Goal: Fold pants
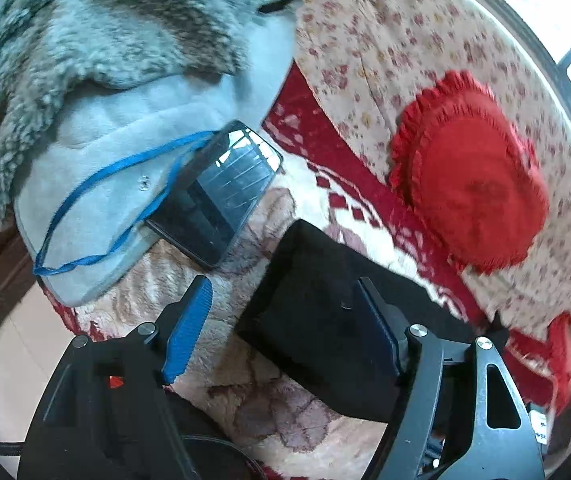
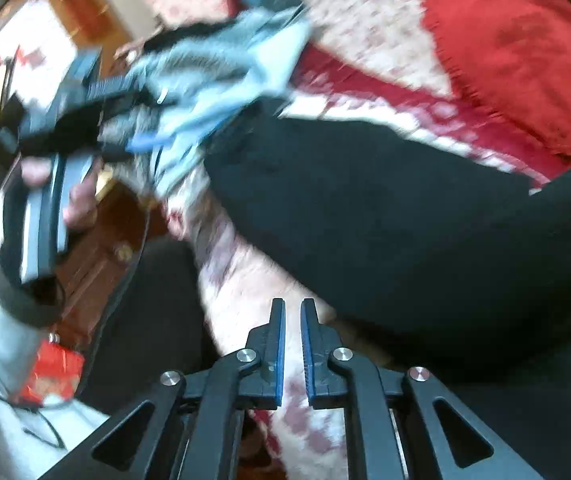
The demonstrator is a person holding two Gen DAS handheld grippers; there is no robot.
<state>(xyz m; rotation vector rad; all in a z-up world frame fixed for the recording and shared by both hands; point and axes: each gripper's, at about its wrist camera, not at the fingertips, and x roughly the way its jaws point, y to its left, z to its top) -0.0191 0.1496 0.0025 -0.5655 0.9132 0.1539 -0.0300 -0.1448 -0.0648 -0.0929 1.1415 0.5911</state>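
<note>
The black pants (image 1: 317, 320) lie folded in a narrow band on a plush red-and-cream blanket (image 1: 269, 412). My left gripper (image 1: 285, 320) hangs over their near end with its jaws wide apart. Its blue left pad (image 1: 189, 332) is over the blanket and its right finger (image 1: 377, 328) is over the black cloth, neither pressing on it. In the right wrist view the pants (image 2: 365, 220) stretch across the bed. My right gripper (image 2: 293, 312) is shut over the blanket just beside their edge, with nothing between its pads. The left gripper (image 2: 73, 92), held in a hand (image 2: 81, 200), shows blurred at upper left.
A dark-screened phone (image 1: 221, 196) with a blue cord (image 1: 97, 208) rests against a grey fleecy jacket (image 1: 105, 60). A red heart-shaped cushion (image 1: 473, 184) lies on a floral quilt (image 1: 365, 40). Brown wooden furniture (image 2: 97, 240) stands beside the bed.
</note>
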